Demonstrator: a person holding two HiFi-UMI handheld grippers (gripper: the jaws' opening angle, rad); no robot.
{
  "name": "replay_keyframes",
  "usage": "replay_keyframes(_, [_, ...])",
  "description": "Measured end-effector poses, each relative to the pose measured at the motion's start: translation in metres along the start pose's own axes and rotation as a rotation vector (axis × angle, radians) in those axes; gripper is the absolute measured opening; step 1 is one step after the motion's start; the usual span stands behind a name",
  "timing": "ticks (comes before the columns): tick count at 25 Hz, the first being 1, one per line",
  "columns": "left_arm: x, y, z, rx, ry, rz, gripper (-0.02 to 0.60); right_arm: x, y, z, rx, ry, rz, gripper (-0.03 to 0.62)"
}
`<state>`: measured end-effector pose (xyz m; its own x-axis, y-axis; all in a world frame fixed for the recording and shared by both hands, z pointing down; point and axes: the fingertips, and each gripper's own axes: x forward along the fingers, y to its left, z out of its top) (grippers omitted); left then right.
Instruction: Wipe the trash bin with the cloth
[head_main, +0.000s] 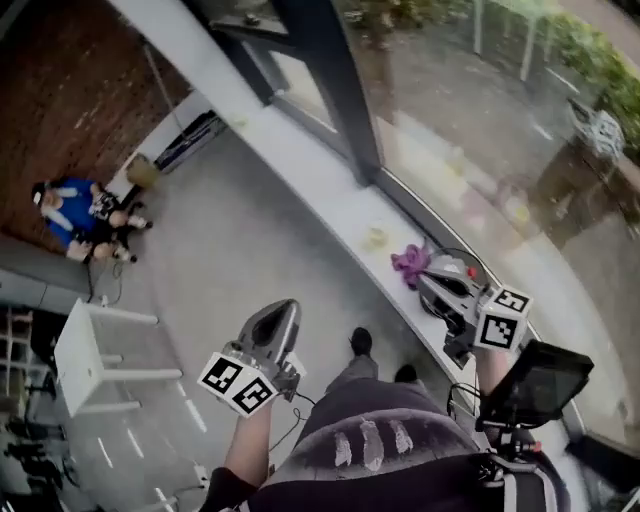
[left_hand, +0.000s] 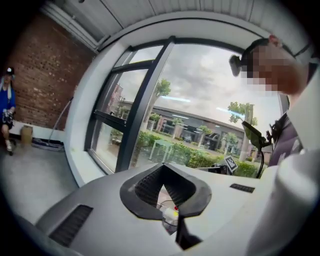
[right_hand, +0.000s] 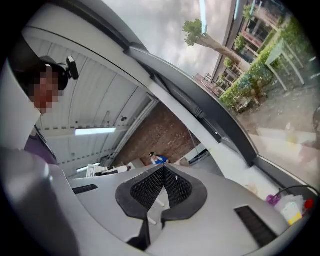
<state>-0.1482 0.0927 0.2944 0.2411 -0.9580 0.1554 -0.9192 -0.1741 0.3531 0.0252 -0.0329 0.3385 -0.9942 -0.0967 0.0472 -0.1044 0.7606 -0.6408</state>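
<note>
Left gripper (left_hand: 162, 172), right gripper (right_hand: 163, 171): jaws closed, empty | purple cloth (head_main: 410, 263) bunched on window ledge (head_main: 320, 185) | we judge it soft, light; pinch a raised fold | trash bin unseen

Grey left tongs (head_main: 285, 308), right tongs (head_main: 428, 285)

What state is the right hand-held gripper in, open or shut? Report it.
Shut. The right hand-held gripper has its jaws meeting at the tips, nothing between them.

Rough brick forms the wall (head_main: 60, 100); floor (head_main: 230, 250) smooth matt, window (head_main: 480, 120) glossy glass, cloth (head_main: 410, 263) soft fabric.
</note>
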Motion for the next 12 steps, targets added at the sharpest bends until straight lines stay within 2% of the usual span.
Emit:
replay_keyframes(1, [-0.014,0.008,0.002,-0.001,-0.015,0.052,-0.003,0.014,0.002,-0.003,0.005,0.017,0.027,0.000])
replay_keyframes(2, [-0.035,0.023,0.010,0.001,-0.056,0.131,-0.003,0.042,0.010,-0.005,0.005,0.059,0.090,0.000])
replay_keyframes(4, [-0.092,0.058,0.034,-0.011,-0.145,0.275,-0.003,0.108,0.047,-0.013,0.022,0.157,0.232,0.000])
replay_keyframes(5, [-0.122,0.071,0.043,-0.022,-0.166,0.314,-0.003,0.133,0.072,-0.023,0.037,0.192,0.271,-0.002])
replay_keyframes(7, [-0.169,0.089,0.045,-0.032,-0.170,0.347,-0.003,0.163,0.110,-0.045,0.079,0.225,0.306,0.000])
replay_keyframes(12, [-0.248,0.122,0.030,-0.029,-0.183,0.407,-0.003,0.223,0.161,-0.094,0.140,0.289,0.356,-0.001])
